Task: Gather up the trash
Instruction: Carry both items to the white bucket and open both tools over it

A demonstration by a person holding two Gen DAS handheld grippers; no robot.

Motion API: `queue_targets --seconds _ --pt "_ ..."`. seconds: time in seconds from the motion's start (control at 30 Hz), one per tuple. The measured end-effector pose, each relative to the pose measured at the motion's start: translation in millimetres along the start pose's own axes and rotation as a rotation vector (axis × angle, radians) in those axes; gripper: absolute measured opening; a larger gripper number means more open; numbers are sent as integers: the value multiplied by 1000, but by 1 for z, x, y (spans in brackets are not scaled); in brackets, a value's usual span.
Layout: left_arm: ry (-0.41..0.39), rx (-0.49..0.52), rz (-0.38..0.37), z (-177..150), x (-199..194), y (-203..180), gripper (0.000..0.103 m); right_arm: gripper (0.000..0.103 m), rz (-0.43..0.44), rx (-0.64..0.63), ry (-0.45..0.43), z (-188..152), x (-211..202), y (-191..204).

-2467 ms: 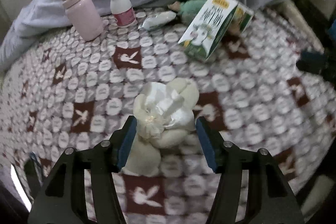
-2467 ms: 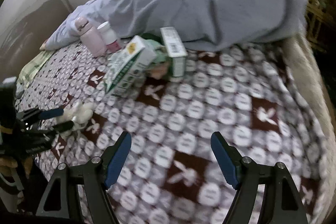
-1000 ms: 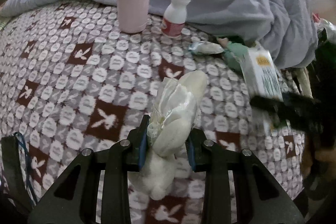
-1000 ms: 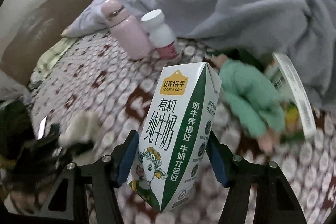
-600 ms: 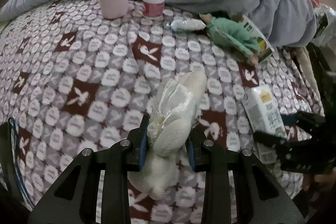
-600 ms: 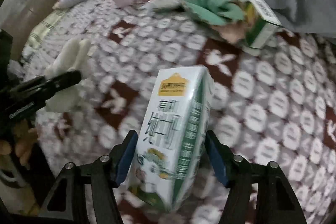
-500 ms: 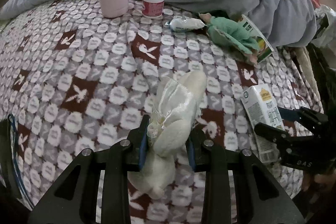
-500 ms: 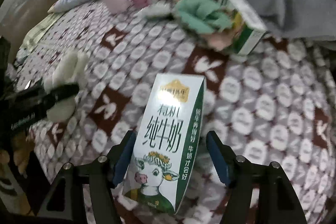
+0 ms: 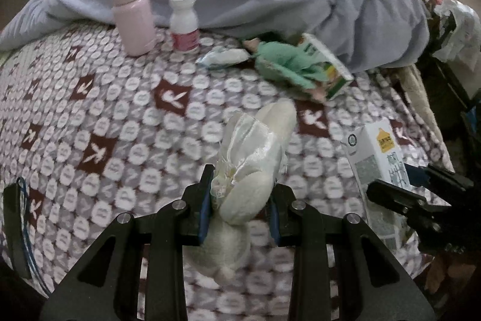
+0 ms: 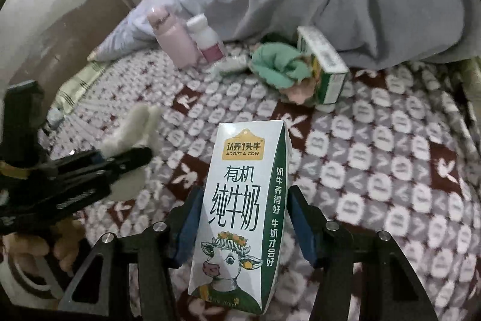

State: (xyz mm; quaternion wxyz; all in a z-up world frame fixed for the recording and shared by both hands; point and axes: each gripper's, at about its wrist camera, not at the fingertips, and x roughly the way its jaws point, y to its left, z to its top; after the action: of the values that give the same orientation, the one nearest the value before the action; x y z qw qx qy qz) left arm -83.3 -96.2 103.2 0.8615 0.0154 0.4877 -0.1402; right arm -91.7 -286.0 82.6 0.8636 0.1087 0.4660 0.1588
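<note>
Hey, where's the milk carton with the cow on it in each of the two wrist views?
Left wrist: milk carton at the right edge, in the right gripper.
Right wrist: carton bottom centre, between the closing jaws, upright.
Shared landmark: pink bottle, upper left in both.

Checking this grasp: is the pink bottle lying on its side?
No, the pink bottle stands upright on the bedspread beside the white bottle.
</note>
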Motion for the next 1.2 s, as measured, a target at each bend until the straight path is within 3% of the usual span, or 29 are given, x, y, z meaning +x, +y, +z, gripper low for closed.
queue_targets --seconds 0.4,1.2 --pt "-37 112 -76 9 -14 -92 29 55 -77 53 -129 -23 -81 -44" --pt "-12 372 -326 9 -3 -314 29 55 -357 365 -277 -102 -216 -212"
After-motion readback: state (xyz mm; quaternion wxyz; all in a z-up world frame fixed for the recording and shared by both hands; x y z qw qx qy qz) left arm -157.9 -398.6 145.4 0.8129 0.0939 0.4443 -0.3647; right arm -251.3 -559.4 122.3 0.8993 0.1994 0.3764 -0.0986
